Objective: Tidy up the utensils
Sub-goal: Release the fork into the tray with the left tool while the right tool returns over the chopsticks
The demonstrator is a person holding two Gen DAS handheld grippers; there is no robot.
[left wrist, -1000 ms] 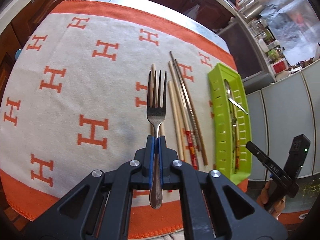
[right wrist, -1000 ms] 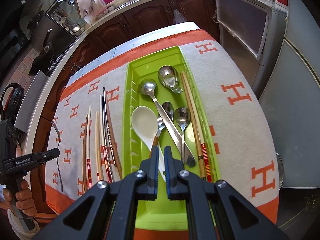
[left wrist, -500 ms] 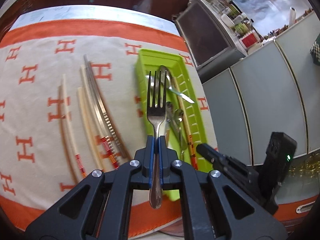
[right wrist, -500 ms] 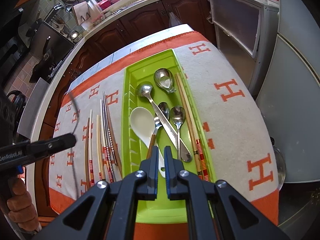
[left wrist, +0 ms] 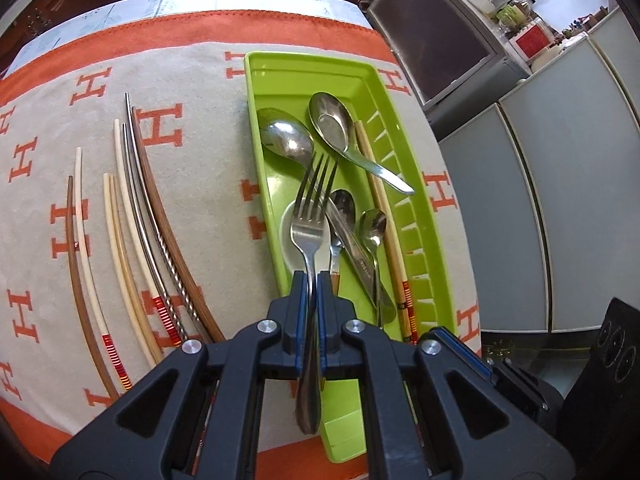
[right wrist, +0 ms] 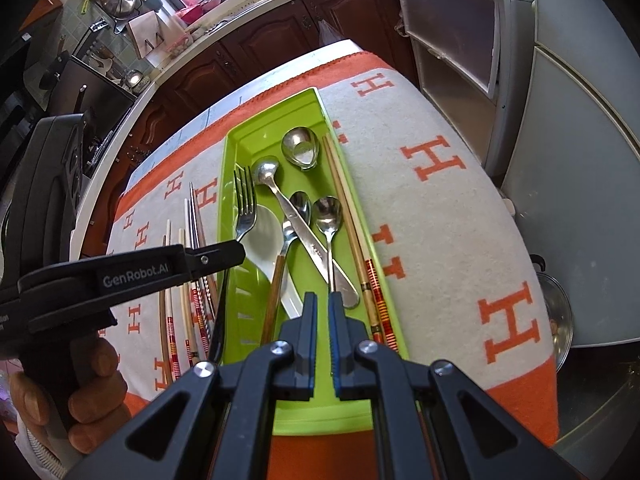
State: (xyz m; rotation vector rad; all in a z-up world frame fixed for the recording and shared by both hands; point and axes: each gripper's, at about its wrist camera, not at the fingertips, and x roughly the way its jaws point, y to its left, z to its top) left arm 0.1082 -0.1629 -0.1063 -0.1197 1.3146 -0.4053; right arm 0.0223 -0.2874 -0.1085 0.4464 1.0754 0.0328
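My left gripper [left wrist: 311, 280] is shut on a steel fork [left wrist: 310, 220] and holds it above the green tray [left wrist: 304, 70], tines pointing away, over the white spoon [left wrist: 286, 236]. From the right wrist view the fork [right wrist: 245, 210] hangs over the tray's left side [right wrist: 226, 184], held by the left gripper [right wrist: 236, 250]. The tray holds several metal spoons [right wrist: 300, 148] and a pair of chopsticks [right wrist: 348, 224]. My right gripper [right wrist: 322, 300] is shut and empty, at the tray's near end.
Several chopsticks [left wrist: 132, 216] lie on the cream and orange cloth [left wrist: 56, 128] left of the tray. Grey cabinets [left wrist: 540, 184] stand beyond the table's right edge. A metal pot [right wrist: 554, 320] sits low at the right.
My left gripper has carried the fork rightward from above the cloth and chopsticks to above the green tray. The right gripper has stayed at the tray's near end.
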